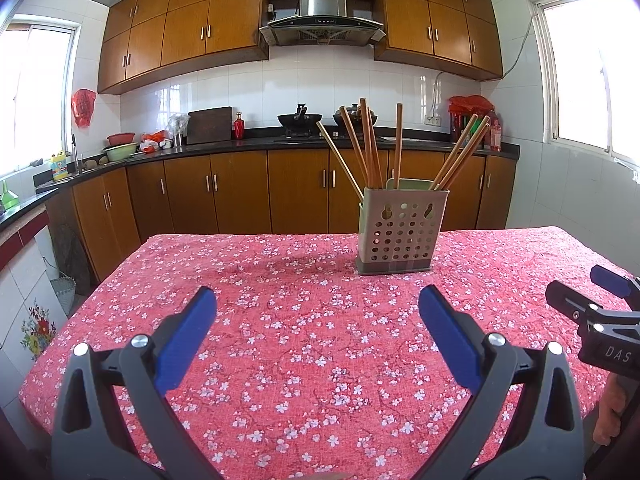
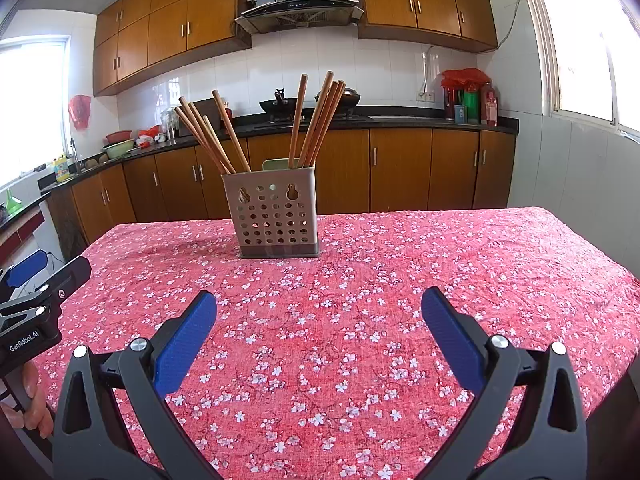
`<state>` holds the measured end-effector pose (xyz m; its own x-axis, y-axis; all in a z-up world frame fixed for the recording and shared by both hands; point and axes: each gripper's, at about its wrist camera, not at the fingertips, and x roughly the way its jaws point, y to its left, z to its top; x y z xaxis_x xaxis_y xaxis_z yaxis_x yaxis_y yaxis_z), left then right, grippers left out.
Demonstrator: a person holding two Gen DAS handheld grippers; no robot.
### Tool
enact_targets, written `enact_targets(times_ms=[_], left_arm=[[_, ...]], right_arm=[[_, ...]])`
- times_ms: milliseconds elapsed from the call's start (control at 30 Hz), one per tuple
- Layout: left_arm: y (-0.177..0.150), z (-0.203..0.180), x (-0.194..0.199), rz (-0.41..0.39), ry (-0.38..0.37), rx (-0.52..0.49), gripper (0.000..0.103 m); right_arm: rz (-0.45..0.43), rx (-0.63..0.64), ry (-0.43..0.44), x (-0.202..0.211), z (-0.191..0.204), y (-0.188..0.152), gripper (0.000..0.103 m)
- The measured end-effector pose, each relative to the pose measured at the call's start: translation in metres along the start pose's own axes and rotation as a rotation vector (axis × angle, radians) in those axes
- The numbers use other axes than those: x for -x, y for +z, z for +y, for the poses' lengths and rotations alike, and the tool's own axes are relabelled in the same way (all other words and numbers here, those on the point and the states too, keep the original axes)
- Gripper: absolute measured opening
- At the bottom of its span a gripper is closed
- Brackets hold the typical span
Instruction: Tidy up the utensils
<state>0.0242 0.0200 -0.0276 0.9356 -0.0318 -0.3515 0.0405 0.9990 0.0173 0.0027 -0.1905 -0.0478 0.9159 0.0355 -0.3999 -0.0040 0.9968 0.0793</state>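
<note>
Ahead, well beyond both sets of jaws: holder [image 1: 396, 230] upright on the cloth [image 1: 280, 320], perforated front facing the cameras. Packed with chopsticks [image 1: 366, 144], all leaning outward in a fan — some to the left, some to the right, one nearly upright in the middle. Seen along the left gripper [image 1: 318, 300]: jaws spread wide, nothing between the blue pads but bare floral fabric; holder lying forward and slightly toward the right finger, well apart from either tip. Seen along the right gripper [image 2: 319, 302]: jaws likewise released and vacant; holder [image 2: 276, 216] forward and toward the left finger, again well clear of the tips, chopsticks [image 2: 316, 120] splayed above it. Between the two grippers, then, and farther out than both. Right gripper [image 1: 600, 312] glimpsed at the right edge of the left view; left gripper [image 2: 36, 292] at the left edge of the right view. Behind the holder, past the table's far edge: cabinets [image 1: 240, 188] under a dark counter.
</note>
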Motion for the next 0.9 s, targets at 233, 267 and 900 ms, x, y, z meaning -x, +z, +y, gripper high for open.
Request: enact_targets(times_ms=[233,267,900], left_arm=[[0.0007,-0.0002,-0.0003,0.0,-0.001,0.0,0.099],[0.0007,-0.0003,-0.0003,0.0,0.0,0.0,0.099],[-0.0021,0.001,-0.0022,0.004,-0.005,0.005,0.099]], right_arm=[[0.0,0.0,0.0,0.0002,0.0003,0.0002,0.101],[0.0,0.0,-0.001,0.0001,0.0003,0.0002,0.101],[0.0,0.0,0.0,0.0006,-0.0001,0.0006,0.101]])
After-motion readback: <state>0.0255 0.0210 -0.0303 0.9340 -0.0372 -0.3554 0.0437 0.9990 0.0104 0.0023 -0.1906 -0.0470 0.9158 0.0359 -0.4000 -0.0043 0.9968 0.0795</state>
